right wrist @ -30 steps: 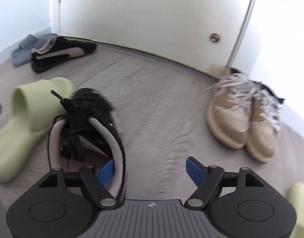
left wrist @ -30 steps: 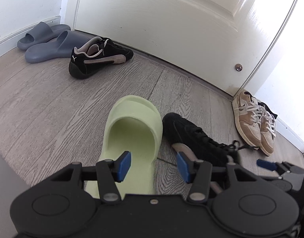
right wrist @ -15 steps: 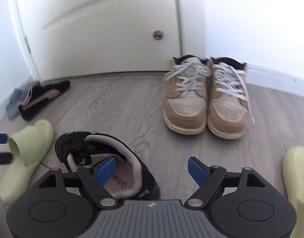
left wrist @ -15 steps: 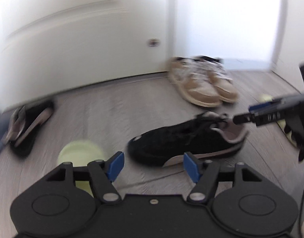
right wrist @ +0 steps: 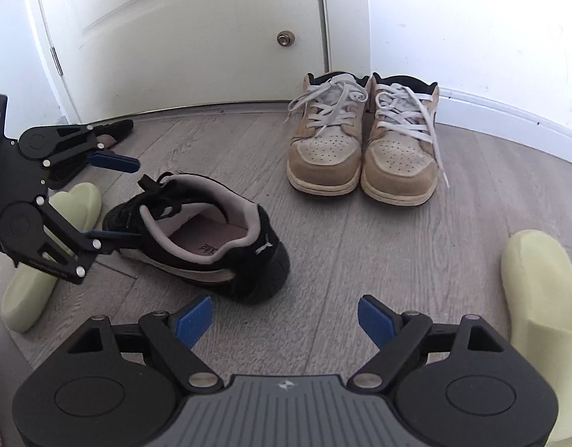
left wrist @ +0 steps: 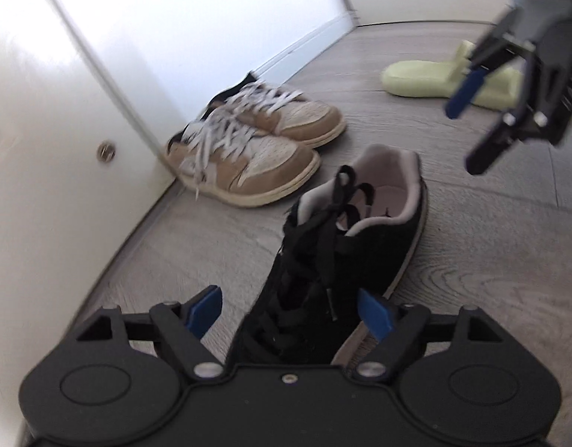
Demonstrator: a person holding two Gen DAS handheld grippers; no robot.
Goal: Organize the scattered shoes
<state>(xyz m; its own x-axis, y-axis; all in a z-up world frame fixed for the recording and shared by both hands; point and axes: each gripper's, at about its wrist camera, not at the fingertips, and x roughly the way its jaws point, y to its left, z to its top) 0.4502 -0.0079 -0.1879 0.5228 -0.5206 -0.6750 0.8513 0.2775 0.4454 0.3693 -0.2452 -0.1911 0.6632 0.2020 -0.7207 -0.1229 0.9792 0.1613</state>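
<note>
A black sneaker (left wrist: 345,246) (right wrist: 196,231) with a grey lining lies on the wood floor. Its toe sits between the fingers of my left gripper (left wrist: 291,313) (right wrist: 133,201), which is open and straddles it. My right gripper (right wrist: 286,320) (left wrist: 468,130) is open and empty, hovering just behind the sneaker's heel. A tan sneaker pair (right wrist: 364,149) (left wrist: 256,141) stands side by side against the door corner. One pale green slide (right wrist: 51,246) lies at the left, partly behind my left gripper. The other green slide (right wrist: 539,290) (left wrist: 435,78) lies at the right.
A white door (right wrist: 181,37) and a white wall with a baseboard (right wrist: 509,115) close off the far side. A second black sneaker (right wrist: 114,132) lies by the door, mostly hidden behind my left gripper. Bare wood floor (right wrist: 323,253) separates the black sneaker from the tan pair.
My left gripper has swung right, away from the green slide, and now straddles the black sneaker's toe. My right gripper has backed off the sneaker's heel and turned toward the tan pair.
</note>
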